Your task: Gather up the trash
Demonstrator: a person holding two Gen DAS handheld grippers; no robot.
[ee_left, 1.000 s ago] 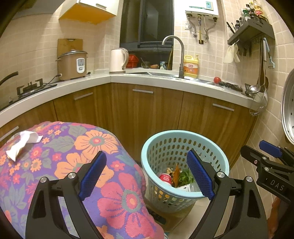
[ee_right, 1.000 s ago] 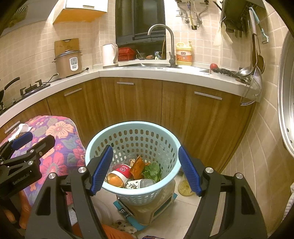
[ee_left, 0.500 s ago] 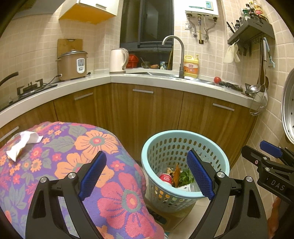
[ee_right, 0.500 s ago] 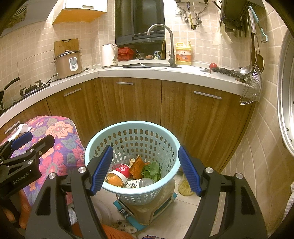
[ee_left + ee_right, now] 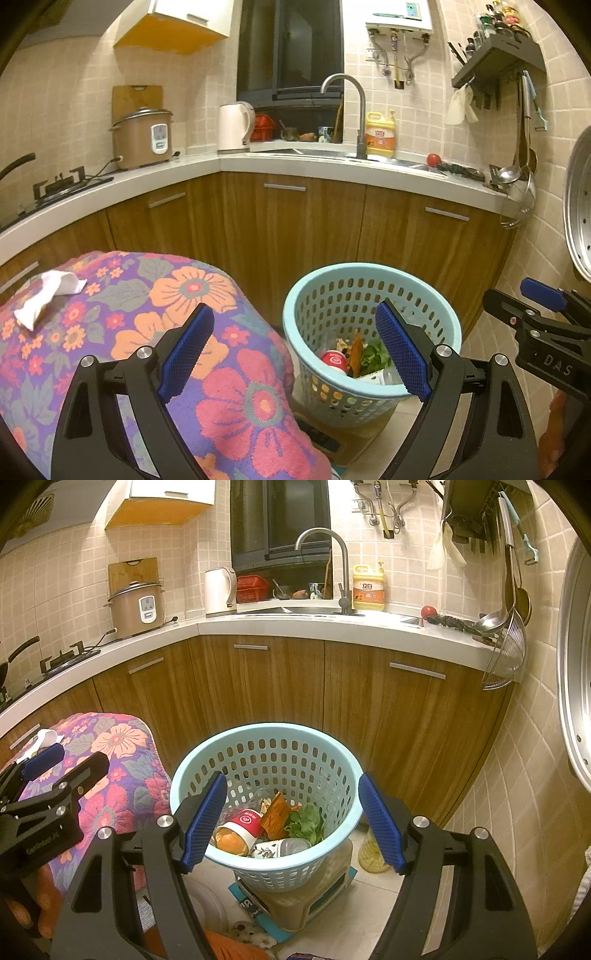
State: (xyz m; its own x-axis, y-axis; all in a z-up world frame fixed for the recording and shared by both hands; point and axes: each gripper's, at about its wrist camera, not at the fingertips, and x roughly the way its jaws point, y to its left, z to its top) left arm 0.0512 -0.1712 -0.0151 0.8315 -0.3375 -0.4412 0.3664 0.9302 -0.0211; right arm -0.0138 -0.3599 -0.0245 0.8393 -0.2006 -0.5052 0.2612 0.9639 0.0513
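A light blue perforated basket [image 5: 332, 760] stands on a low stool on the floor; it also shows in the left wrist view [image 5: 448, 325]. It holds a red cup [image 5: 245, 821], an orange peel [image 5: 229, 842], green leaves [image 5: 306, 823] and a bottle. A crumpled white tissue [image 5: 48, 291] lies on the floral cloth [image 5: 192, 325] at the left. My left gripper [image 5: 295, 350] is open and empty over the cloth's edge. My right gripper [image 5: 291, 821] is open and empty above the basket.
Wooden cabinets [image 5: 280, 679] under a white counter [image 5: 332, 626] curve behind the basket. On the counter are a rice cooker [image 5: 142, 136], a kettle [image 5: 234, 127] and a sink tap. A tiled wall with hanging utensils [image 5: 509, 602] is at the right.
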